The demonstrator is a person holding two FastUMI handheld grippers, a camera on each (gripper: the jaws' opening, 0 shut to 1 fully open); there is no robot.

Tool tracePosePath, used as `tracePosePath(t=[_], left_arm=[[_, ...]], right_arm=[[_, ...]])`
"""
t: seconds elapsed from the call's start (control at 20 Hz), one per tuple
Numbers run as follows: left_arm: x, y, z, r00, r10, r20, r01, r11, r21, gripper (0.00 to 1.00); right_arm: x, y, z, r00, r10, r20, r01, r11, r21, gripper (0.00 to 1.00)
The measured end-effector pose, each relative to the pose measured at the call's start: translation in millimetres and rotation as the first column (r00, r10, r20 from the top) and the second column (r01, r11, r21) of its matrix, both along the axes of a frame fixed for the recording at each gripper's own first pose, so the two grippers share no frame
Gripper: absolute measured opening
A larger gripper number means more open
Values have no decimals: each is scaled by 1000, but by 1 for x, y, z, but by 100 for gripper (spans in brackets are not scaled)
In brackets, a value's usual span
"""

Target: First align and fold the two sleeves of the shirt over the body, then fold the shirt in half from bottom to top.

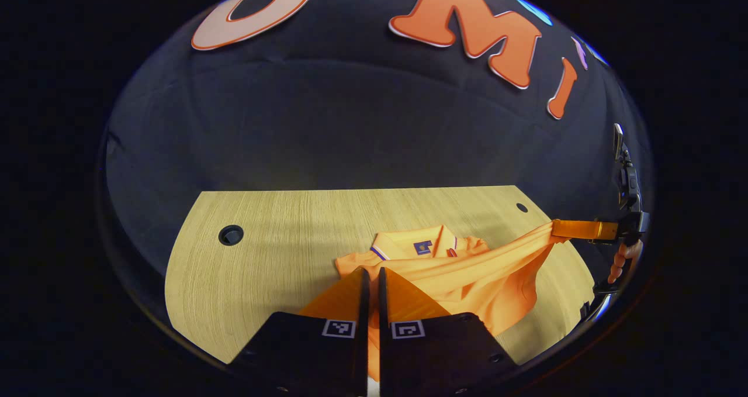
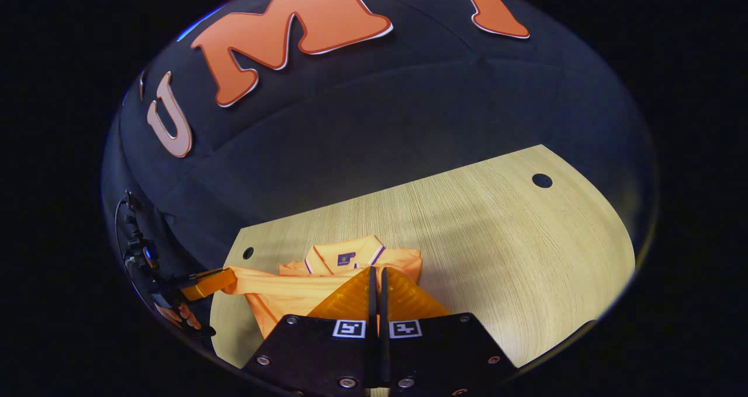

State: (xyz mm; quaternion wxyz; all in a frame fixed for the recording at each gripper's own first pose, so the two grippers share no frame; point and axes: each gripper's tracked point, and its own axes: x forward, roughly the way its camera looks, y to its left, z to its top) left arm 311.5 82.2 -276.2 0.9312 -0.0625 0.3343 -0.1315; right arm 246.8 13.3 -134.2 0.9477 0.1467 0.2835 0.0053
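An orange polo shirt (image 1: pixel 467 268) lies collar (image 1: pixel 429 246) up on the wooden table (image 1: pixel 274 251), with its near part lifted off the top. In the left gripper view my left gripper (image 1: pixel 371 271) is shut on the shirt's lower edge. Far to the right, my right gripper (image 1: pixel 555 228) pinches another corner, and the cloth stretches taut between the two. In the right gripper view my right gripper (image 2: pixel 377 270) is shut on the shirt (image 2: pixel 304 294), and the left gripper (image 2: pixel 231 280) holds the far-left corner. The collar (image 2: pixel 346 258) faces the booth wall.
The light wood table (image 2: pixel 497 256) has a round cable hole on each side (image 1: pixel 231 235) (image 2: pixel 542 180) and a smaller hole (image 1: pixel 522 207) near the back. A hand (image 1: pixel 619 265) grips the right tool's handle. The dark booth wall stands close behind the table.
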Motion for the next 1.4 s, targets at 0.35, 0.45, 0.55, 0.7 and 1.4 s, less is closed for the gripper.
tracePosePath(t=[0.35,0.45,0.55,0.7,1.4], left_arm=[[41,3,-44,997,10,-72,-10,1000,8,8],[49,3,-48,998,16,-67,-15,1000,12,8],[55,0,-52,997,15,-72,-14,1000,17,8],[60,8,-75,993,42,-107,-33,996,82,7],[25,18,-2,991,135,3,-135,990,45,93]], right_arm=[[43,2,-28,998,-24,-61,25,1000,8,1],[51,1,-34,996,-32,-85,32,999,4,1],[57,0,-46,991,-62,-121,65,998,17,1],[64,1,-58,987,-77,-143,81,997,22,5],[30,5,-2,998,-61,18,62,997,-54,83]])
